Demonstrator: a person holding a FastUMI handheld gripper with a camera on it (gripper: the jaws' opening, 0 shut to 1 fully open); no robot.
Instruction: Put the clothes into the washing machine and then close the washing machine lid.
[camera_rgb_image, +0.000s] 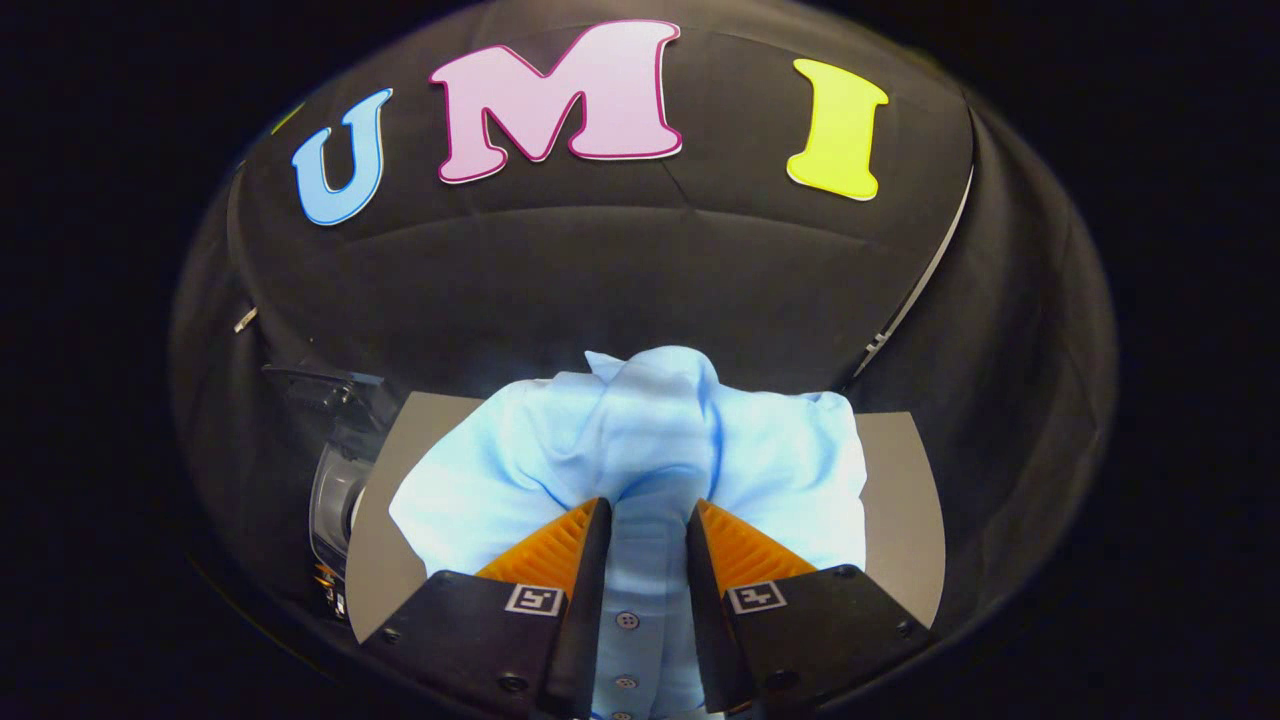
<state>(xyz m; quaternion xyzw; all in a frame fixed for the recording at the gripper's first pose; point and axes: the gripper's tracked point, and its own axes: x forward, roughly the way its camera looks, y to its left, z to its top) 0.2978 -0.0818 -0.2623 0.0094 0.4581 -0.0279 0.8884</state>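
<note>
with its fingers clamped on a fold of the pale blue shirt (640, 440), the gripper (648, 520) held it over the grey table (900, 500); next, carrying toward the washing machine (335, 490) at nine o'clock seemed due.

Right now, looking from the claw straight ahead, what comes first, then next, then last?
Claw, shut on the shirt → shirt, bunched up just ahead → table under it → black cloth wall at the back.
</note>
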